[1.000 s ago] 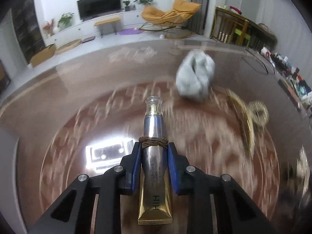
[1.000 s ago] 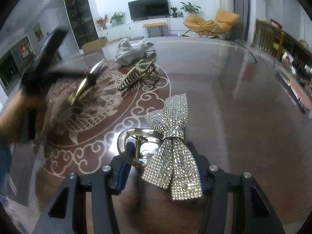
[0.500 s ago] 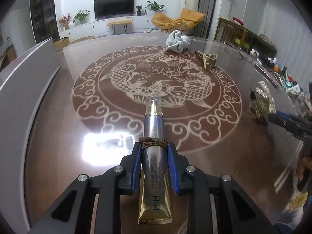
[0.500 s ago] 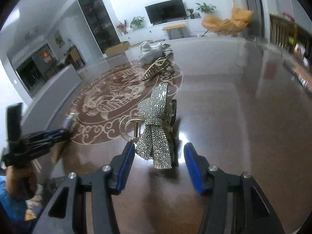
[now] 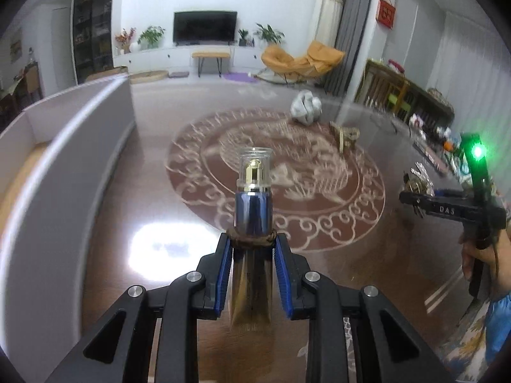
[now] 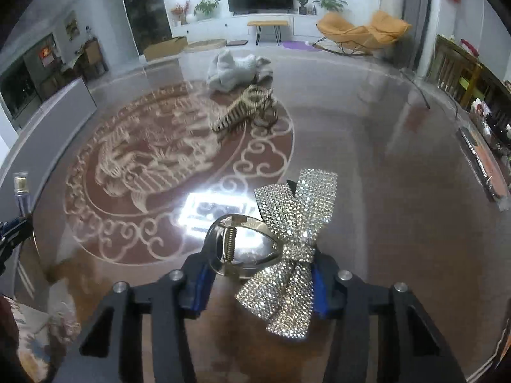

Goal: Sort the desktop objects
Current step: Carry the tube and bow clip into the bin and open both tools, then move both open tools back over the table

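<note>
Both grippers loaded, held over the glass-topped bench (image 6: 367, 146).

Your left gripper (image 5: 252, 271) has its jaws clamped on a cosmetic tube (image 5: 254, 210), blue-and-gold body with a clear cap pointing away from the camera and a brown hair tie (image 5: 250, 238) looped round it just above the blue pads; a white box (image 5: 64, 159) stands along the left side. Your right gripper (image 6: 258, 279) has its jaws closing on a rhinestone bow hair clip (image 6: 293, 239), with the metal spring loop against the left pad and the bow's knot against the right; the clip sits tilted between them. On the bench's patterned medallion, 1 gold claw clip (image 6: 246, 108) lies just beside a grey cloth (image 6: 236, 70). In the left view your right hand (image 5: 485, 255) is at the frame edge.
</note>
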